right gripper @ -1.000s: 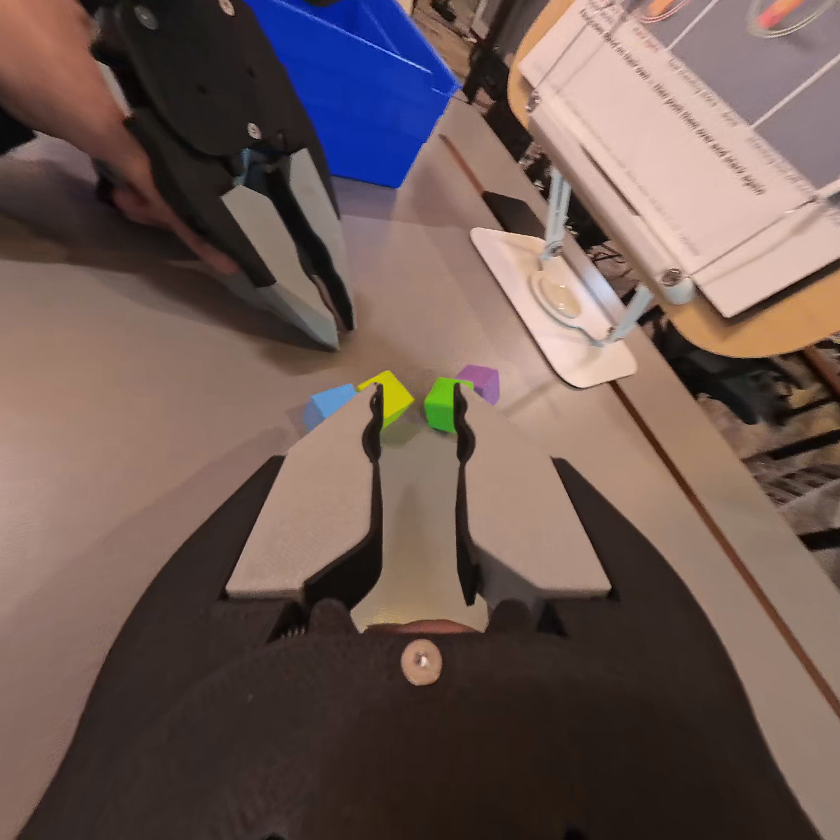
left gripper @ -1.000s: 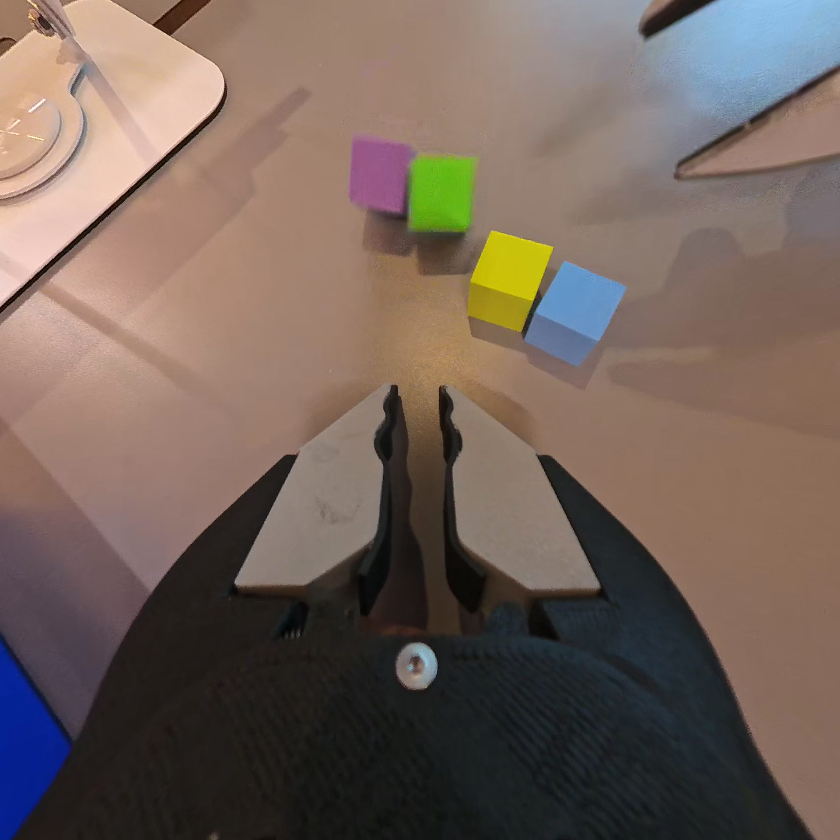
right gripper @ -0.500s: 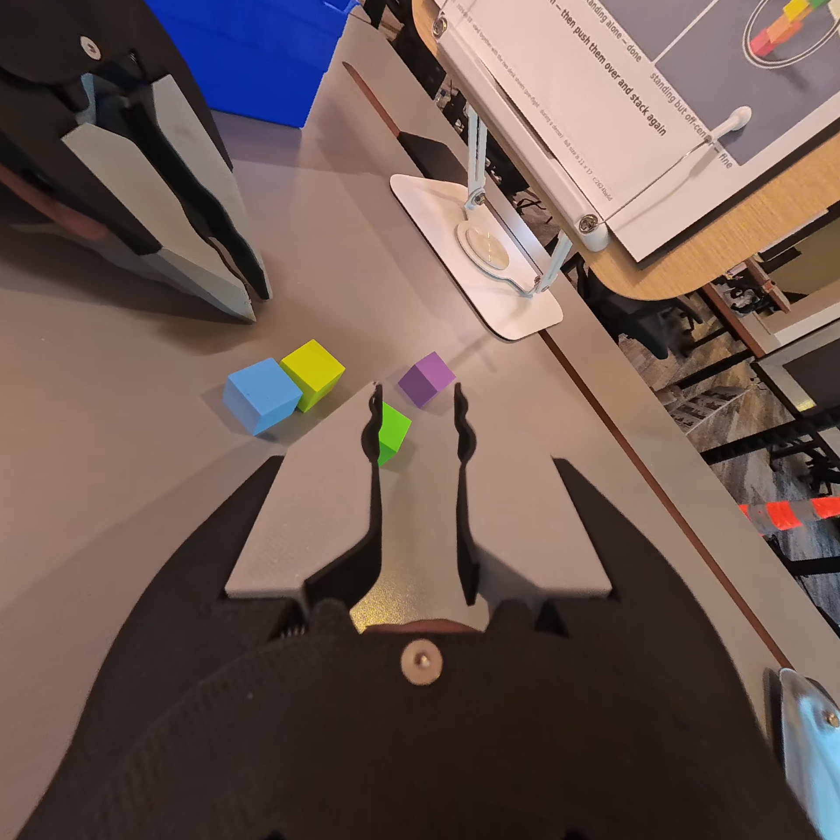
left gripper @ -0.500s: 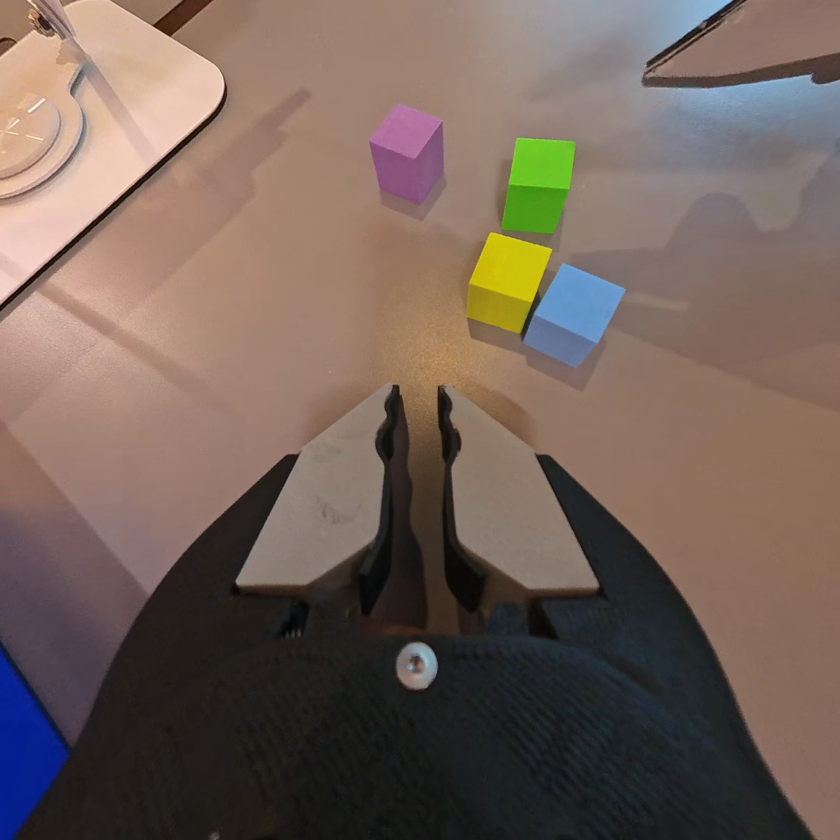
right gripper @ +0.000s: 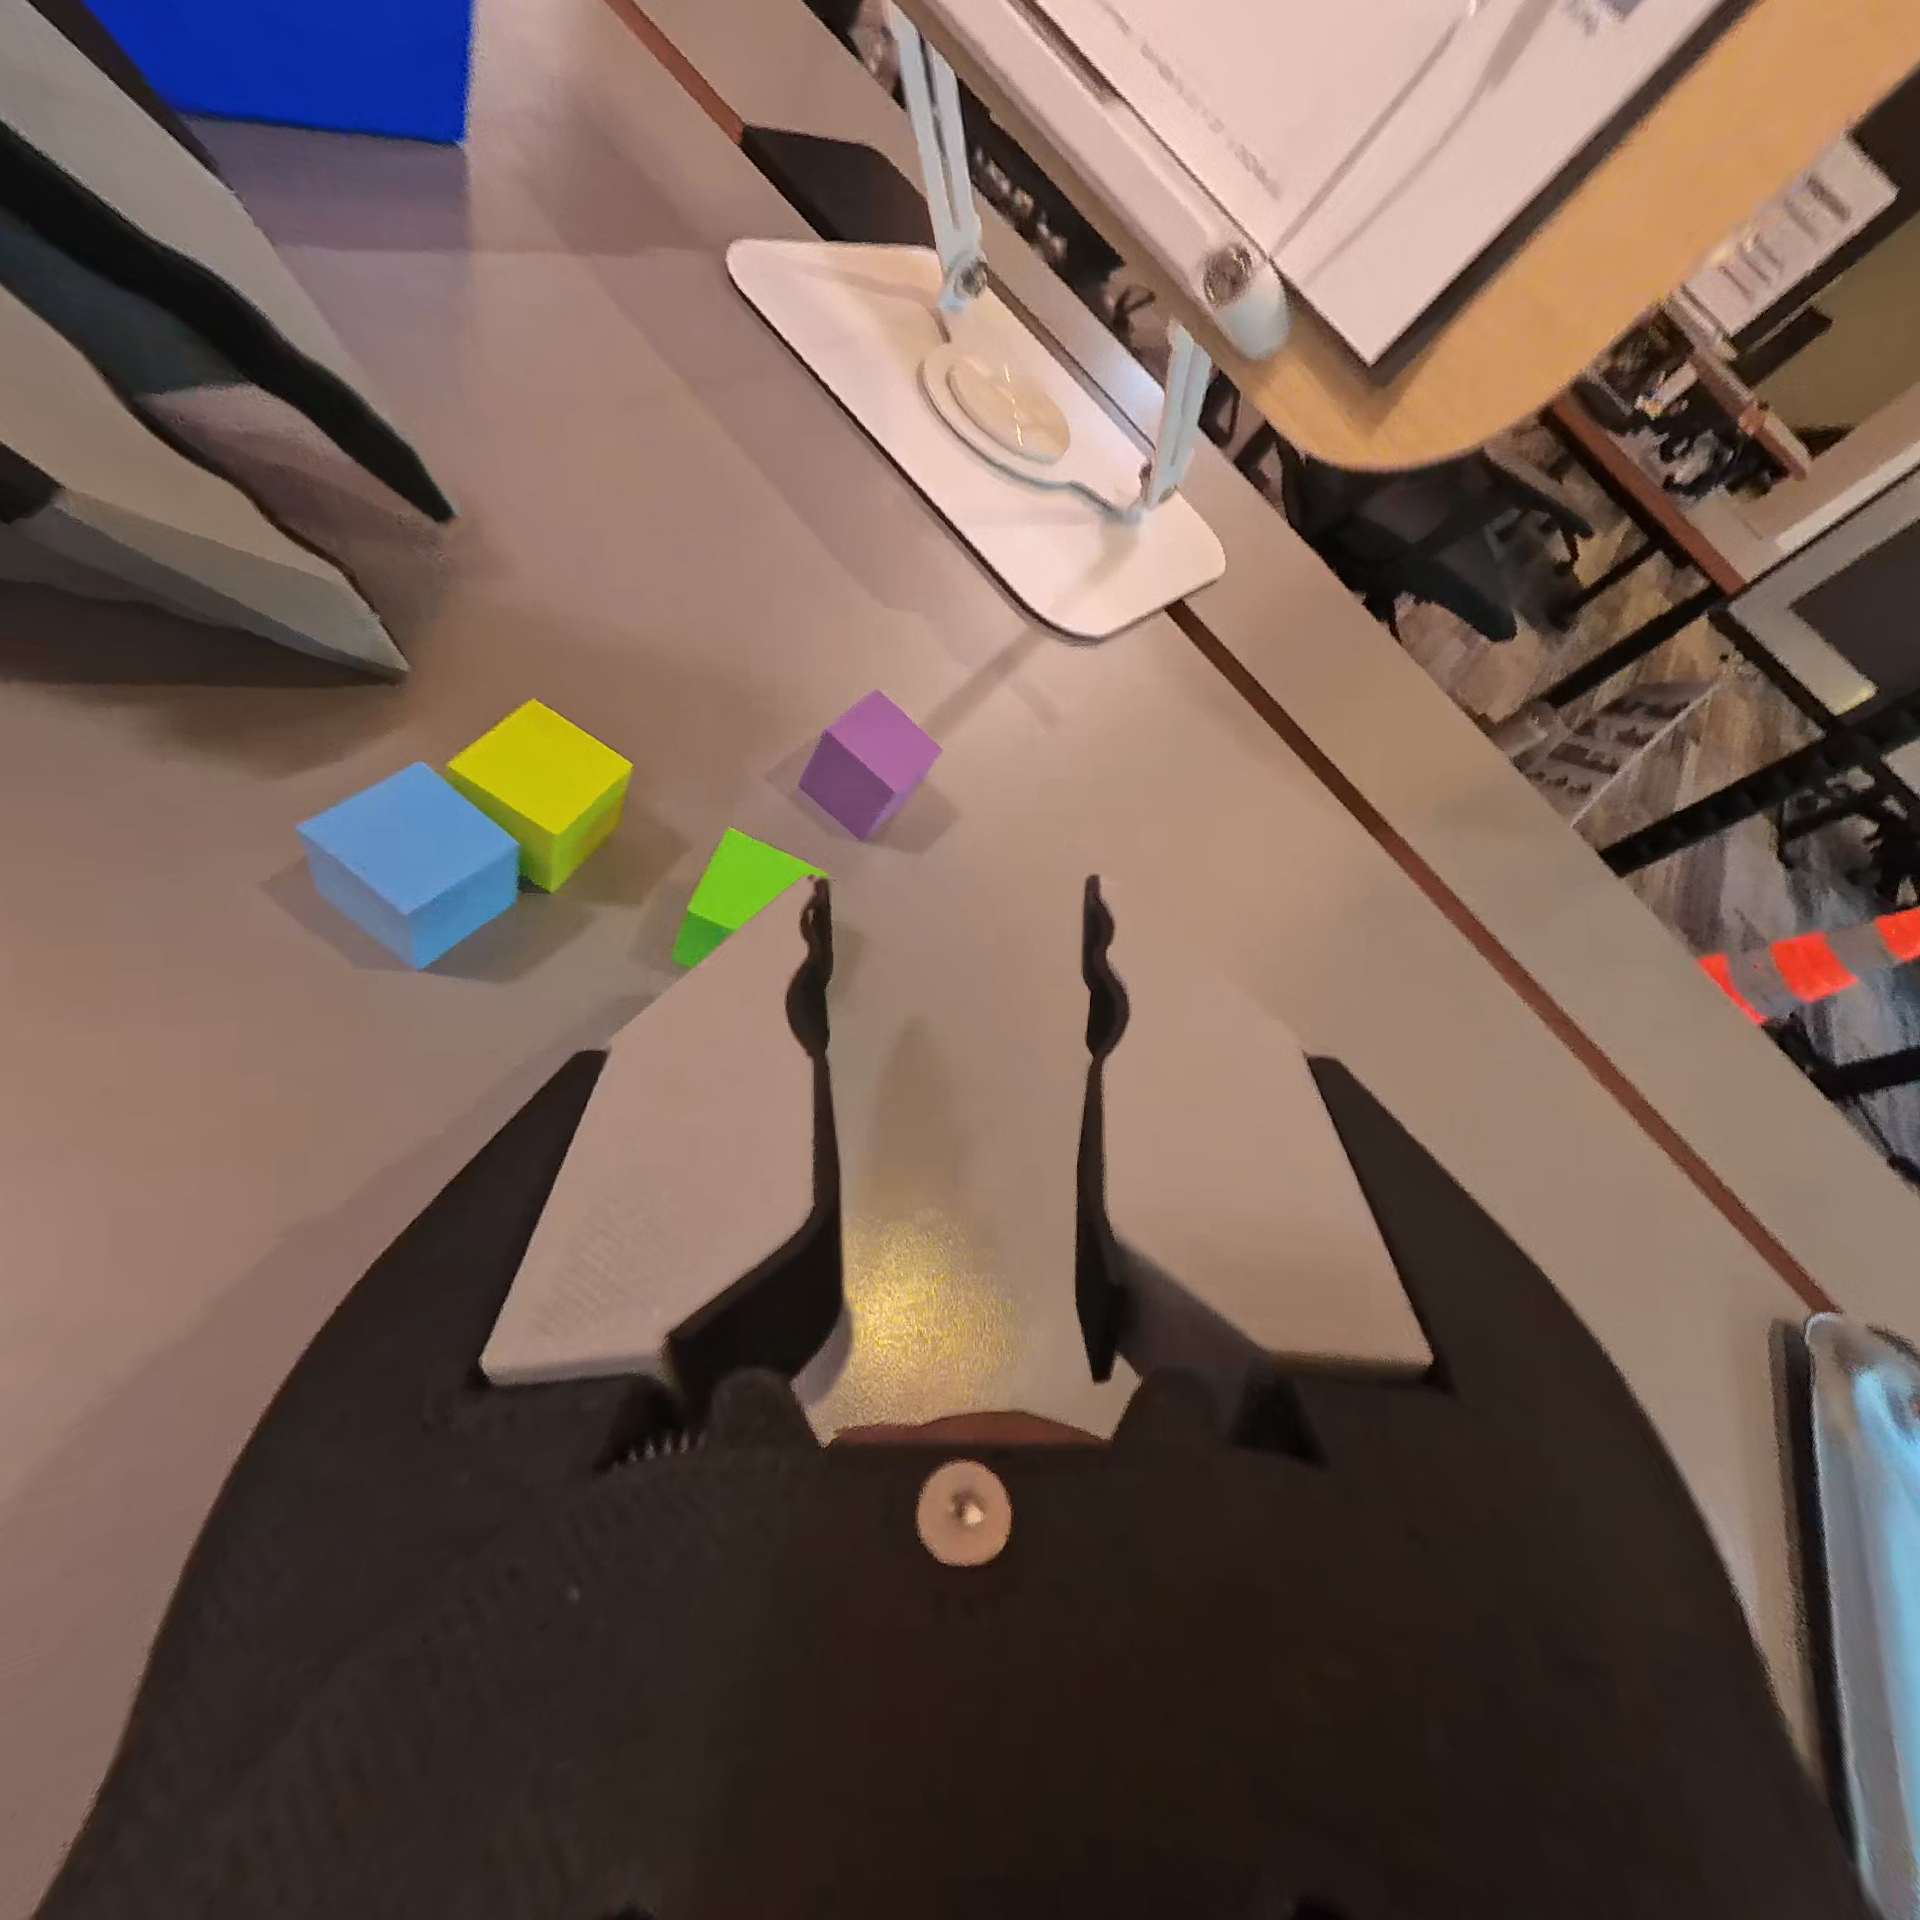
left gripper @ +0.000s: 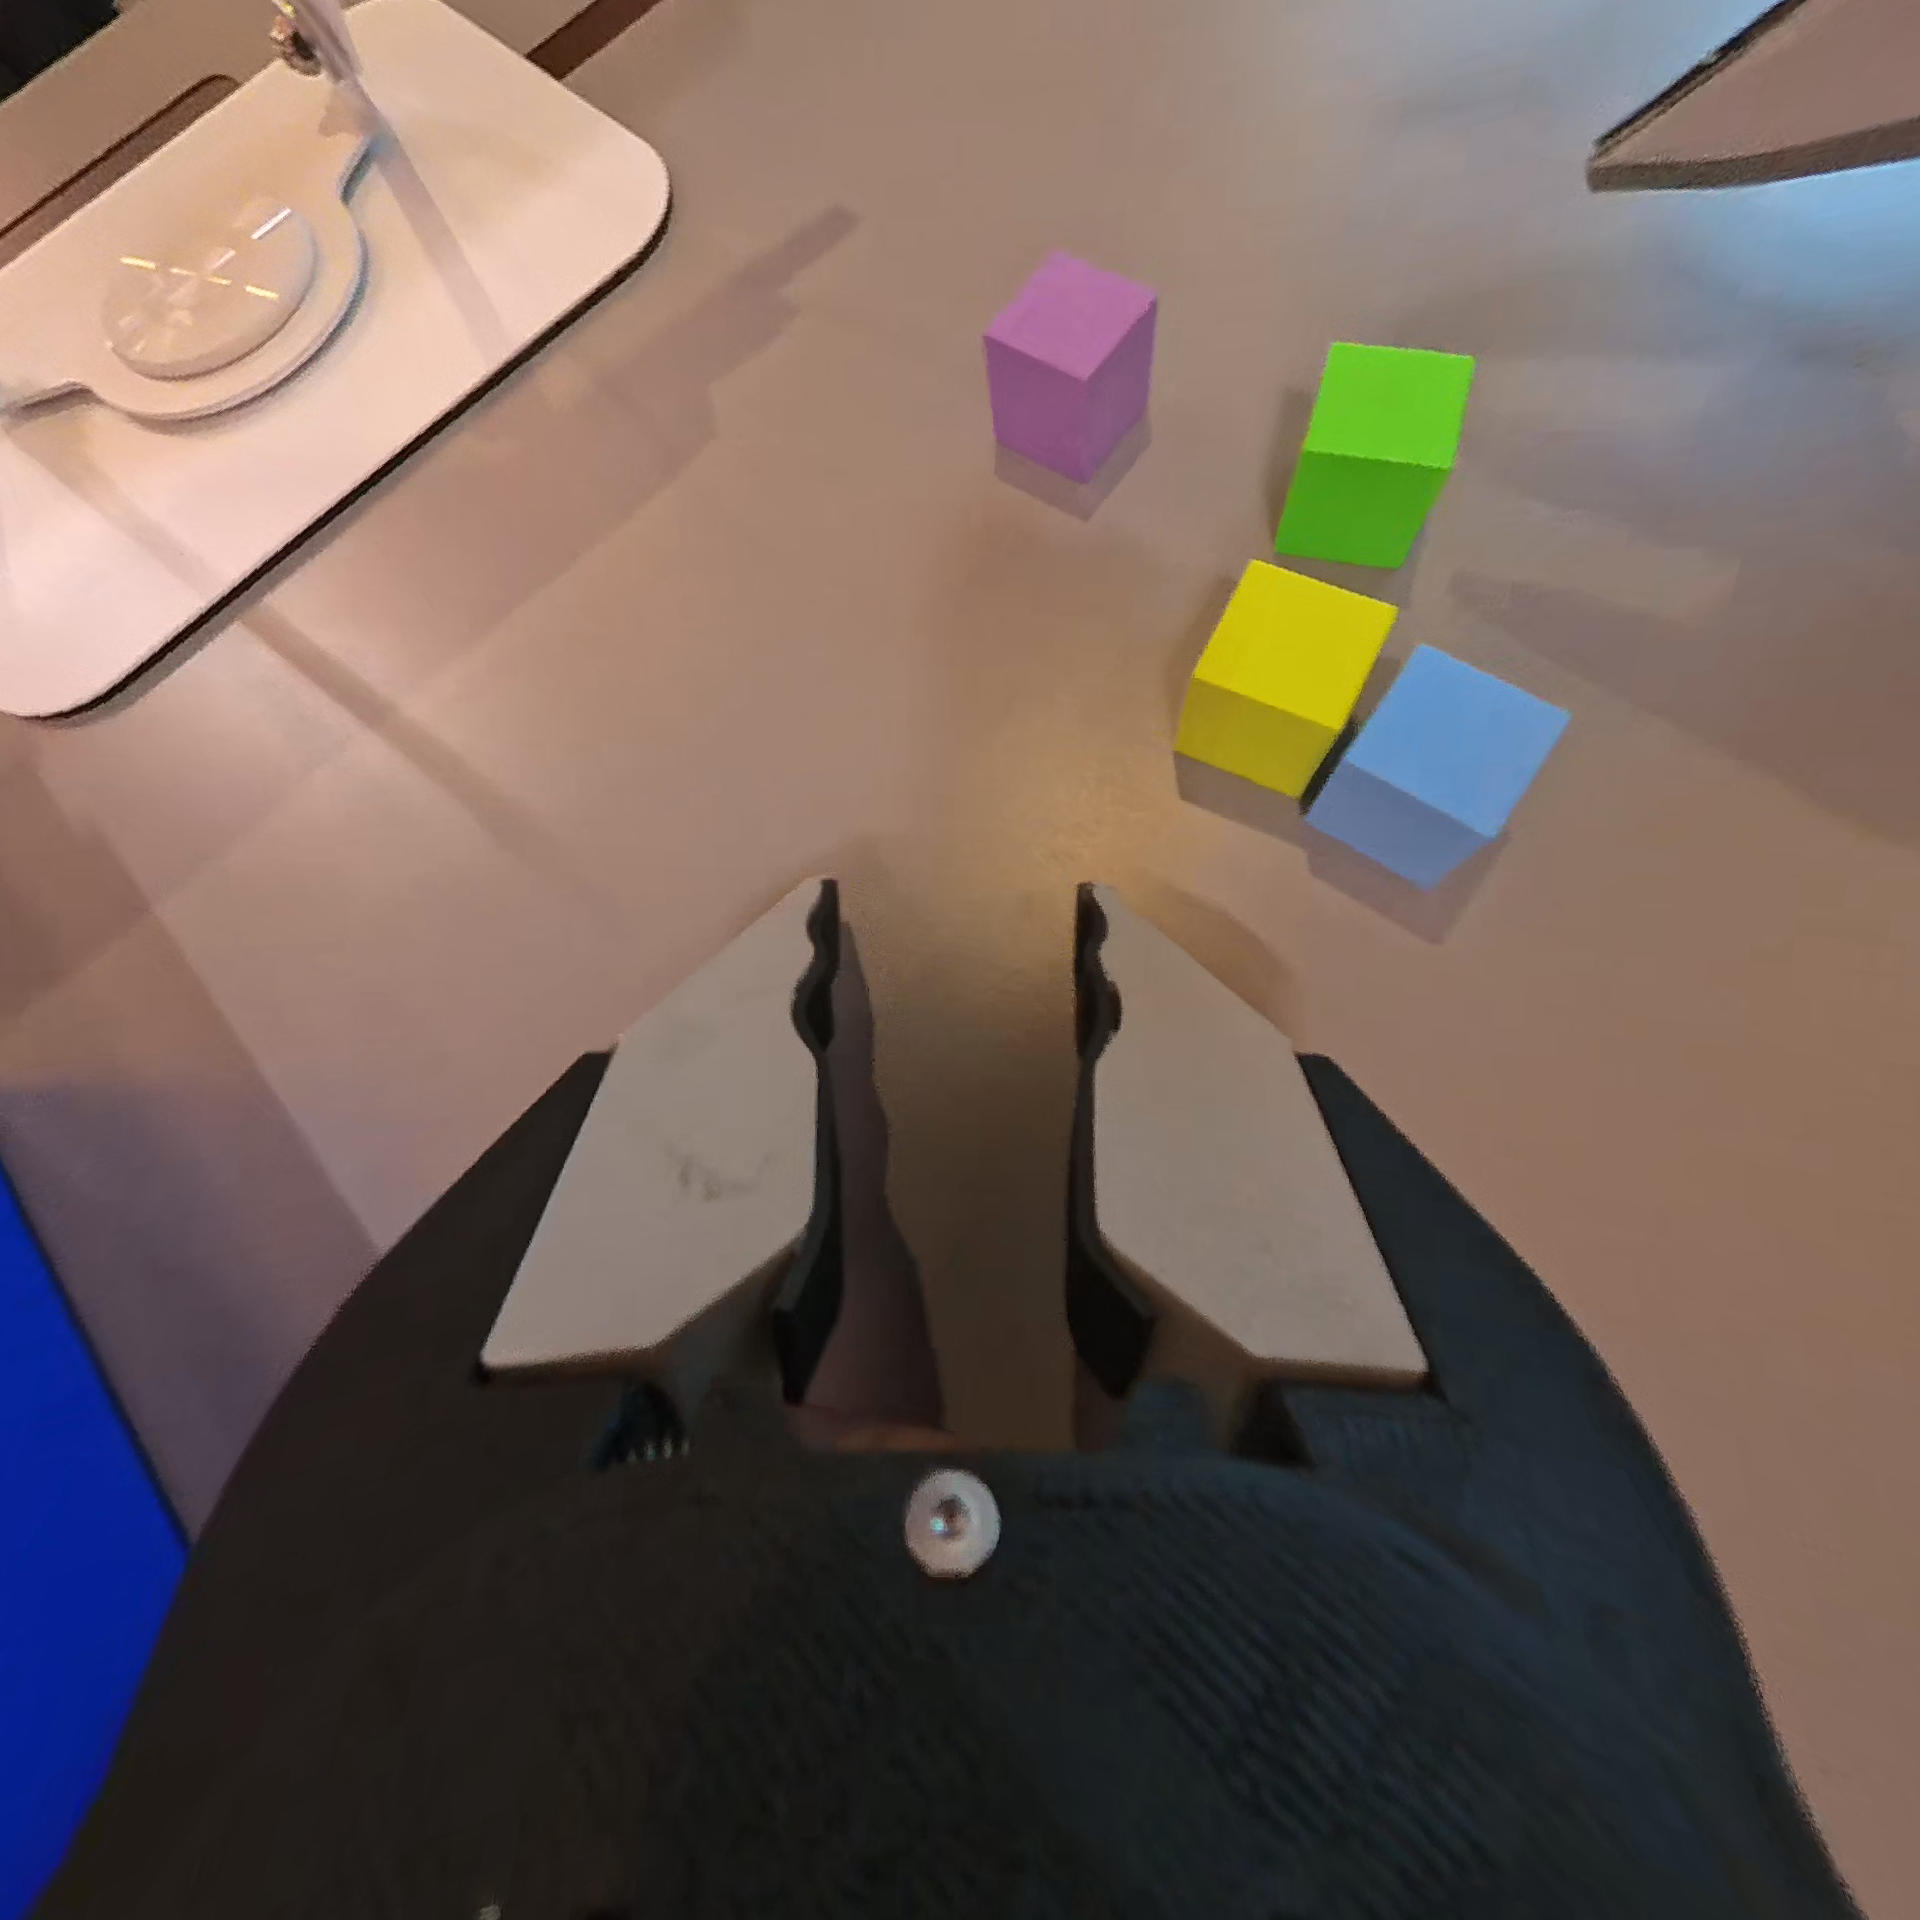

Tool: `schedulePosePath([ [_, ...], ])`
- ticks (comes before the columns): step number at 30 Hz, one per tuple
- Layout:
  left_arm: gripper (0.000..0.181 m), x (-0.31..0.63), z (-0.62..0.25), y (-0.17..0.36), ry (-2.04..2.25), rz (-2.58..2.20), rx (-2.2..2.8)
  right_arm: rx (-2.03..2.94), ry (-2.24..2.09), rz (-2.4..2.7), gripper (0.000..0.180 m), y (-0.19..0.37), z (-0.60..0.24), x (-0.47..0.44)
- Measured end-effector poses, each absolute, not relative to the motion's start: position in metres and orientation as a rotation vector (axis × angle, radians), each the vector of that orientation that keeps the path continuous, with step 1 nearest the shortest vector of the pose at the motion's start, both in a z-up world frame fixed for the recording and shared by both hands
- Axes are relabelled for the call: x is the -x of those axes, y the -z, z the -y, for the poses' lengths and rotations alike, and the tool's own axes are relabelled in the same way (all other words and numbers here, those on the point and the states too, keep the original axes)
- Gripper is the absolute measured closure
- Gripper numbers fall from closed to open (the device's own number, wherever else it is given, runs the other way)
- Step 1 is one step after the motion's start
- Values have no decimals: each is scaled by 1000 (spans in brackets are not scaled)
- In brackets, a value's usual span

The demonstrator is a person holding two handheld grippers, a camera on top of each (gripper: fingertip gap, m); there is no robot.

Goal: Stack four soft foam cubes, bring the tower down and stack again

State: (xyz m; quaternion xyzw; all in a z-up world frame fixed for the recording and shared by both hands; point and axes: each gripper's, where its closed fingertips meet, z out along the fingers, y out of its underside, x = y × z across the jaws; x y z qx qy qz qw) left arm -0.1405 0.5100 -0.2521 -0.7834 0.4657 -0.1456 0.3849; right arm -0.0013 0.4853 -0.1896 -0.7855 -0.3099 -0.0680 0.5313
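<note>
Left wrist view: the left gripper is parted, holding nothing, above the table. Ahead of its tips (left to right) sit the purple cube, the yellow cube touching the blue cube, and the green cube just beyond them. The right gripper is also parted and empty, with green beside its left fingertip.

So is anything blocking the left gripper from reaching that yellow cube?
Nothing visible. Bare table lies between the open left gripper and the yellow cube. The blue cube touches its right side, and the green cube sits just behind.
</note>
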Motion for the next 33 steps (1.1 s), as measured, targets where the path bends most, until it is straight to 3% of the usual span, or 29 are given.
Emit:
schedulePosePath([
  [3,125,144,-515,252,375,-1141,2026,1945,102,673,128,199,-489,-9],
  [14,111,129,-488,256,562,-1258,2045,2105,-64,561,115,225,-493,-29],
  [23,123,108,-447,233,872,-1372,1939,2093,-60,562,116,220,-493,-32],
  [30,123,92,-446,245,749,-1393,1931,2084,-55,576,116,219,-492,-29],
  [33,142,86,-444,254,699,-1431,1945,2076,-51,588,116,217,-491,-26],
])
